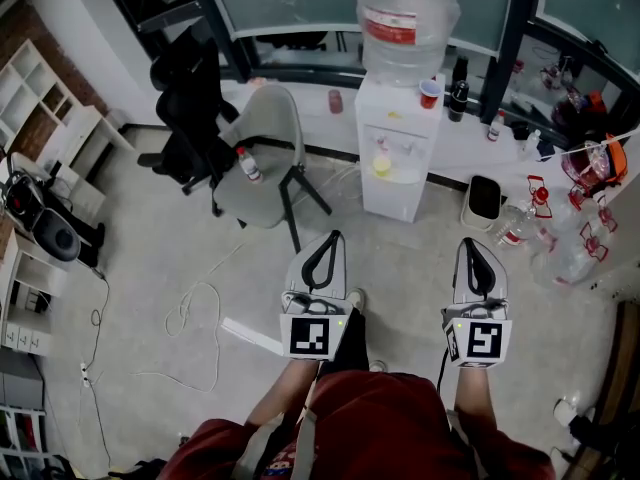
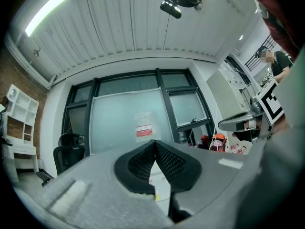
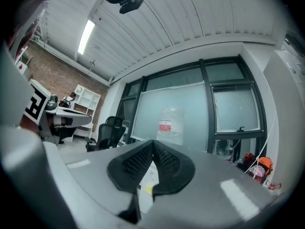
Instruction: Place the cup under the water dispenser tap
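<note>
The white water dispenser [image 1: 398, 148] stands against the window wall with a big clear bottle [image 1: 405, 13] on top. A yellow cup [image 1: 382, 165] sits in its tap recess, and a red cup [image 1: 430, 93] stands on its top at the right. My left gripper [image 1: 335, 236] and right gripper [image 1: 470, 242] are held side by side over the floor, well short of the dispenser, both pointing at it. Each is shut with nothing between its pads. In the left gripper view the pads [image 2: 164, 159] meet, with the bottle [image 2: 144, 125] beyond. The right gripper view shows closed pads [image 3: 164, 159] likewise.
A grey chair [image 1: 265, 143] with a small bottle [image 1: 249, 165] on its seat stands left of the dispenser, with a black office chair [image 1: 190, 88] behind it. A cable [image 1: 200, 318] loops on the floor. A white bin [image 1: 485, 203] and several empty bottles [image 1: 540, 218] are at the right.
</note>
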`<state>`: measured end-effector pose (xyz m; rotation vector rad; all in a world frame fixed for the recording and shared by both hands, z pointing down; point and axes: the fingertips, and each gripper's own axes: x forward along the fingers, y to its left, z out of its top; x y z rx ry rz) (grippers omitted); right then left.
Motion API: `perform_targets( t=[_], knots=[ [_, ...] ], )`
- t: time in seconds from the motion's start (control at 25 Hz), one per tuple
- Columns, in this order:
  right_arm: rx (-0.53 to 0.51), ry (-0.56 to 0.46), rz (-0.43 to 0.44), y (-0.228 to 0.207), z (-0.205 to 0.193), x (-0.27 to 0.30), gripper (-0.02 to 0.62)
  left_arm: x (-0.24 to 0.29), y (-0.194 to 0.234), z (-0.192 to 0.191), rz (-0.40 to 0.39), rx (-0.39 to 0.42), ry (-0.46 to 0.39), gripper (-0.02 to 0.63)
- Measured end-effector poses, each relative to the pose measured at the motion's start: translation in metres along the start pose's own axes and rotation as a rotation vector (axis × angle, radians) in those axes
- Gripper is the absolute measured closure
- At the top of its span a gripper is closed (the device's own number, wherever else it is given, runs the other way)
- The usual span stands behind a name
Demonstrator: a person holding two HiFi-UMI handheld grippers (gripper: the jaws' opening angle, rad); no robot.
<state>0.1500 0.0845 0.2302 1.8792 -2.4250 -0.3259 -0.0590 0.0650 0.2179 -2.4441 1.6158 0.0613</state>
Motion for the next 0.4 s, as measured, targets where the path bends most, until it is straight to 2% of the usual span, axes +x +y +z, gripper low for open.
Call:
perform_targets(
  t=[0.24,0.4],
  knots=[
    [-0.001,0.012,-0.005,0.003,-0.002,0.002,0.595,-0.002,0.002,0.006,-0.002,0.005,-0.025,0.606],
    [0.008,0.014,0.000,0.014,-0.002,0.004,0.595,-0.012,0.003,0.002,0.000,0.003,-0.007,0.606]
  ],
)
